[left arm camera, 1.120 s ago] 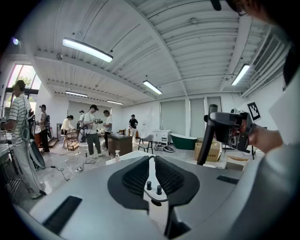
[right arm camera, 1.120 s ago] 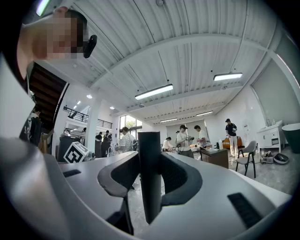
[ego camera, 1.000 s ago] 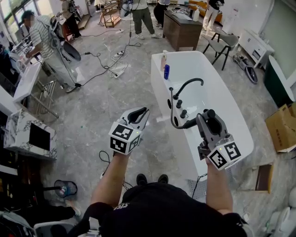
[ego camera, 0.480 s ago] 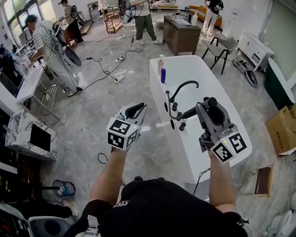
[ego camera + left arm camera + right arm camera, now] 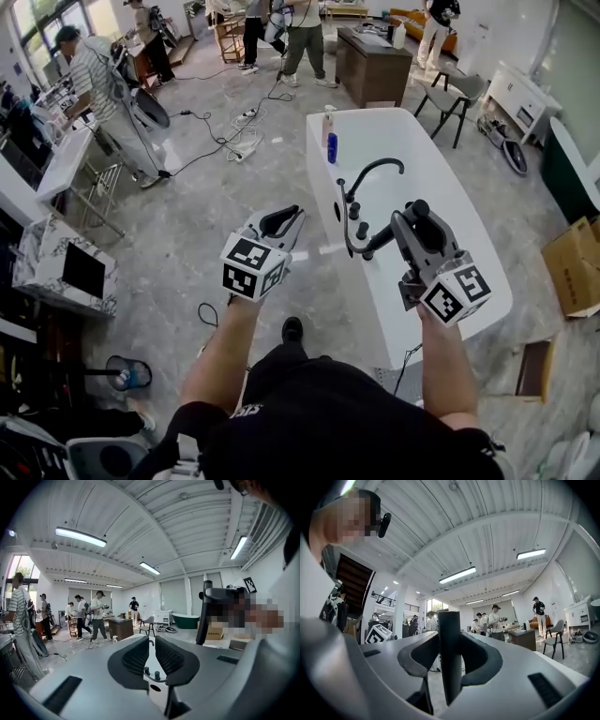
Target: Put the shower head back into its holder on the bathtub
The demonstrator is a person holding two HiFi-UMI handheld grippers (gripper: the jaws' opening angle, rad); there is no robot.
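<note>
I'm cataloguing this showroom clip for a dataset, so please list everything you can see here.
bathtub: one, white, on the floor at centre right.
faucet: one, black, on the tub's left rim, with knobs beside it.
blue bottle: one, blue, on the tub's far left rim.
pale bottle: one, whitish, just behind the blue one.
shower head: one, black, with a hose attached, held over the tub.
cabinet: one, brown, beyond the tub.
chair: one, grey, right of the cabinet.
cardboard box: one, brown, at the right edge.
people: several, at the far end and left side of the room.
left gripper: one, grey, jaws nearly together, empty.
right gripper: one, grey, closed on the shower head.
</note>
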